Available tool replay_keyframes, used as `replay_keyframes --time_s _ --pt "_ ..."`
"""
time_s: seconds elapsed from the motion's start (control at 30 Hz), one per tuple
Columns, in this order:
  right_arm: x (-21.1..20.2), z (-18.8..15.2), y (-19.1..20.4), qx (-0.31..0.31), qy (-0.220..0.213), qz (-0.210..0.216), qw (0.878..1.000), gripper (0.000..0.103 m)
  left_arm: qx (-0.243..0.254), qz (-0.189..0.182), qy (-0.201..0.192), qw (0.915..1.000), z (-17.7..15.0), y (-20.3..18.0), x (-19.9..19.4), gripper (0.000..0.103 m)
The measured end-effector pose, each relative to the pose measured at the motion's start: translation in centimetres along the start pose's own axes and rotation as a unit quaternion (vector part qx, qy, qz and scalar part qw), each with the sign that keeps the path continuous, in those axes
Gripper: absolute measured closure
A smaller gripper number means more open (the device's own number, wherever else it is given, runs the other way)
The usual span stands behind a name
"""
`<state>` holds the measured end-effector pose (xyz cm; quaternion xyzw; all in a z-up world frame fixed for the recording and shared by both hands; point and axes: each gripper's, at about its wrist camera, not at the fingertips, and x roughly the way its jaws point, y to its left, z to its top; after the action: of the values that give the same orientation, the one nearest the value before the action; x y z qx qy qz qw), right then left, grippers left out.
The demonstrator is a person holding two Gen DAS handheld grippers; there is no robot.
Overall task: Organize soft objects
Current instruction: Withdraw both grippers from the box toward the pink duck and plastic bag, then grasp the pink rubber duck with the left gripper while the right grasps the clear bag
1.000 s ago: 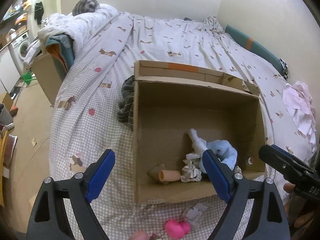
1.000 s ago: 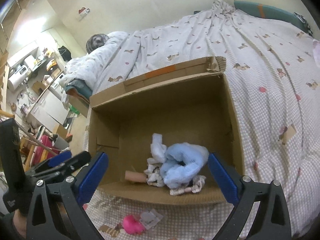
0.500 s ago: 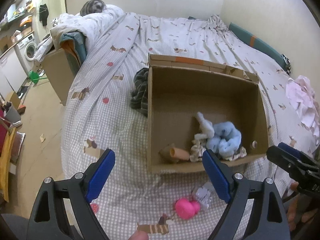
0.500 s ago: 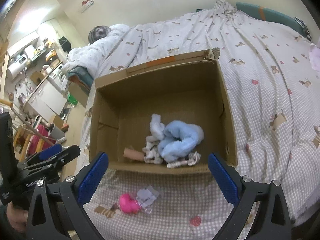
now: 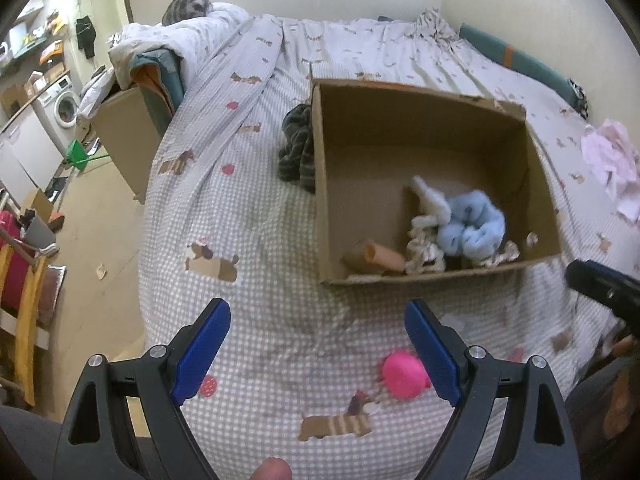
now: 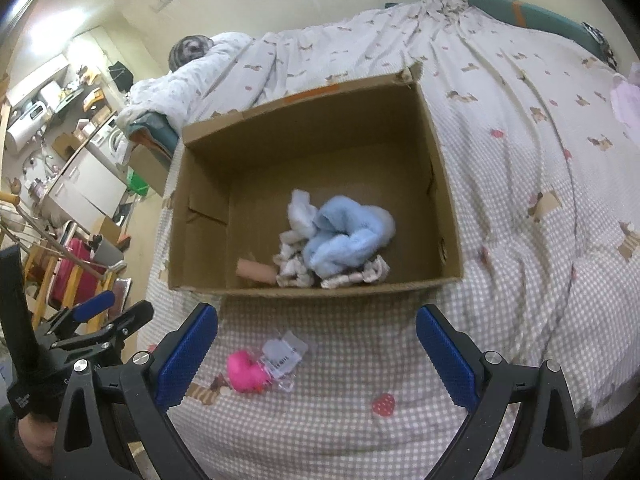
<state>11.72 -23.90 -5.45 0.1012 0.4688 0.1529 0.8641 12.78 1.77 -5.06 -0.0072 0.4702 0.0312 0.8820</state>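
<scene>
Bed (image 5: 256,168), covered in a checked spread with dog and strawberry prints, carries everything. Near its foot edge, a cardboard box (image 5: 320,184) sits open-topped, flaps torn along the rim.

Inside the box, against the near wall: a light blue fluffy cloth (image 6: 344,240) bunched up, touching a white fluffy piece (image 6: 300,212) on its left. Patterned cream fabric (image 6: 296,272) lies under and beside both. A peach-coloured tube-shaped thing (image 6: 256,270) lies just left of the fabric, by the near wall.

Outside the box, touching its left wall: a dark striped garment (image 5: 296,152), crumpled on the spread. Toward the right edge of the bed, well apart from the box: a pale pink cloth (image 5: 612,160), heaped.

Between the box and the foot edge: a bright pink soft toy (image 6: 244,372) on the spread, with a small clear plastic packet (image 6: 284,354) touching its right side.

Left gripper (image 5: 318,354): jaws spread wide, nothing between them, hovering over the foot edge; the pink toy sits just inside its right finger. Right gripper (image 6: 316,358): jaws also wide, holding nothing, above the toy and packet.
</scene>
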Motion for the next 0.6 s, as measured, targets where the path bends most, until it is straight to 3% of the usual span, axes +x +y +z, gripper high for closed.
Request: replay_keyframes --time_s 0.27,0.47,0.6 --pt "1.5 -0.8 -2.3 0.024 0.032 -0.008 0.999 0.000 -0.033 -0.005 0.038 0.9987 -0.3 0.8 2.0 0.015" --pt "2.2 -0.6 -2.5 0.032 0.041 -0.006 0.999 0.000 -0.004 -0.075 0.110 0.9911 -1.7 -2.9 5.4 0.017" --pt "2.6 -0.5 -2.0 0.026 0.046 -0.004 0.999 0.000 0.015 -0.112 0.158 0.9810 -3.0 -5.6 7.6 0.033"
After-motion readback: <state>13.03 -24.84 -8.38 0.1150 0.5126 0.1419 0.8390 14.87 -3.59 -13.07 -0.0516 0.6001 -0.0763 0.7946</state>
